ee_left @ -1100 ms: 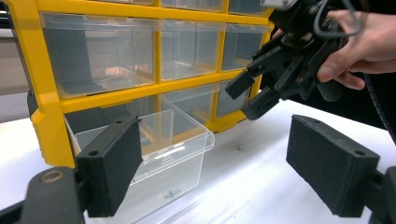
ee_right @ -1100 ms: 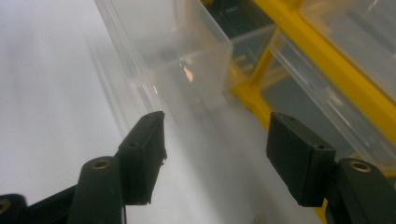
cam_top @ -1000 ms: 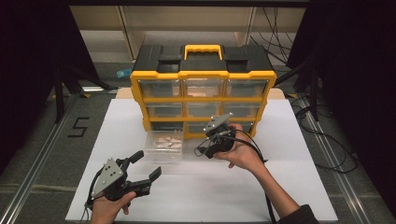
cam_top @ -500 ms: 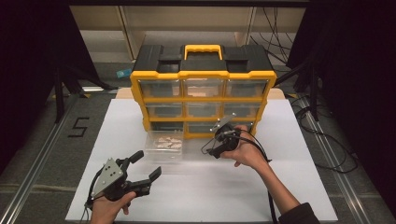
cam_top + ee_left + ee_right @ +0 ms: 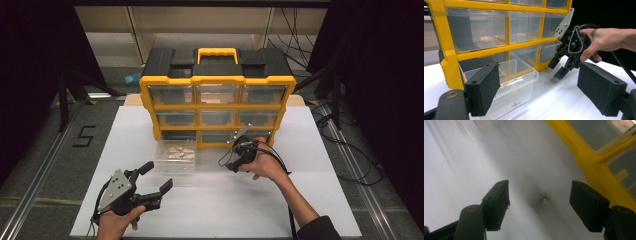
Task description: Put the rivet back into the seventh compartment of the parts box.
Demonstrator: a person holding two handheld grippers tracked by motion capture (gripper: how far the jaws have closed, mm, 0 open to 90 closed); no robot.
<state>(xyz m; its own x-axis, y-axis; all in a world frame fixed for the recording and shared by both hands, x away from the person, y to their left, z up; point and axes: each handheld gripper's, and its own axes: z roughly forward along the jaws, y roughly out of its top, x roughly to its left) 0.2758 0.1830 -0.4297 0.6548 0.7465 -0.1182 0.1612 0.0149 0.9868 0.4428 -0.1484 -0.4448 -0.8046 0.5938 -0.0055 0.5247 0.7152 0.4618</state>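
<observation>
A small metal screw (image 5: 544,199) lies on the white table (image 5: 215,210), close to the yellow drawer cabinet (image 5: 217,80). My right gripper (image 5: 542,206) hangs over it, open, with the screw between the two pads and touching neither. From above, the right gripper (image 5: 231,162) points down at the table in front of the cabinet's bottom row. A clear drawer (image 5: 175,156) holding small pale parts stands pulled out on the table. My left gripper (image 5: 159,176) is open and empty at the front left. The left gripper view faces the drawer (image 5: 509,82) and the right gripper (image 5: 557,69).
The cabinet has rows of clear drawers and a black top with a yellow handle (image 5: 217,52). The slot at its bottom left stands vacant behind the pulled-out drawer. Cables (image 5: 345,150) trail off the table's right side.
My right gripper has come down and slightly toward me, from the cabinet's bottom row to just above the table. The left gripper has stayed put.
</observation>
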